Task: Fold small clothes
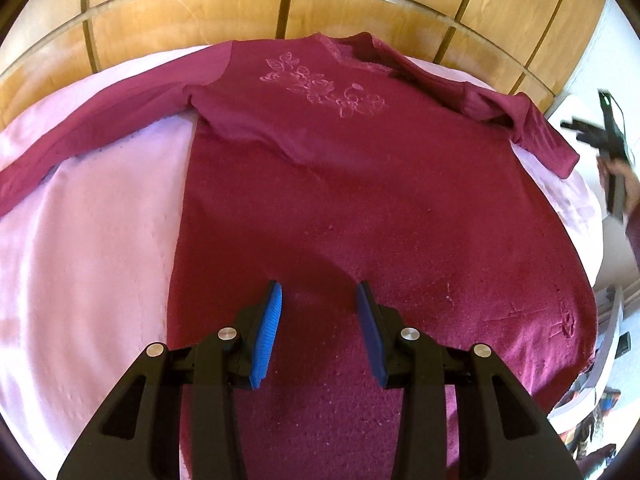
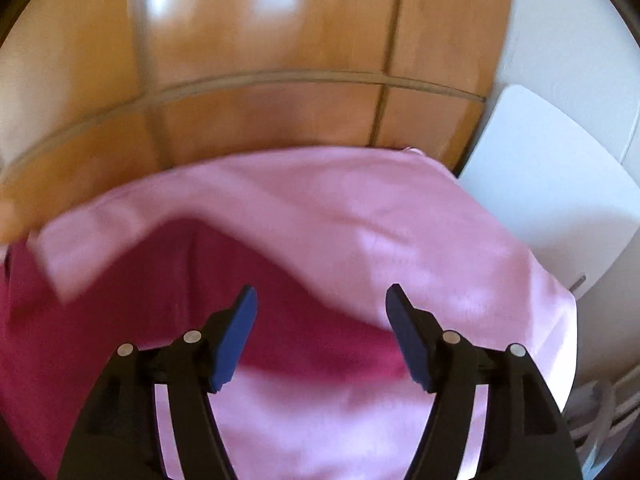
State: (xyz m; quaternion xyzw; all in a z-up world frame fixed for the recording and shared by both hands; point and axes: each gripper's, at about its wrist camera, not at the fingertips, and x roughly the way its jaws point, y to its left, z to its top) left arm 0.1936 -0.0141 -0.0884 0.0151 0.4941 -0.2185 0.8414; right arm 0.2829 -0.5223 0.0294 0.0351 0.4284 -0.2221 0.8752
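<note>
1. Left gripper [image 1: 318,332] hovering over the near hem area of the maroon sweater [image 1: 320,200], blue pads [image 1: 267,332] parted with nothing between them, only fabric below.
2. Right gripper [image 2: 320,332] likewise parted and empty, poised above the sweater's right side [image 2: 120,320] where it meets the pink sheet [image 2: 360,220]; view blurred.
3. Sweater spread face up on the pink sheet [image 1: 92,240], embroidered flowers [image 1: 324,88] toward the far wooden headboard [image 1: 320,12]; left sleeve [image 1: 100,128] stretched out flat, right sleeve [image 1: 532,132] bunched near the shoulder.
4. Judged step: laid out and smoothed, no fold made yet, so early in the task.
5. Next move likely calls for pinching a sleeve cuff or side edge, lifting just clear, and carrying it across the body; right sleeve probably needs straightening first.
</note>
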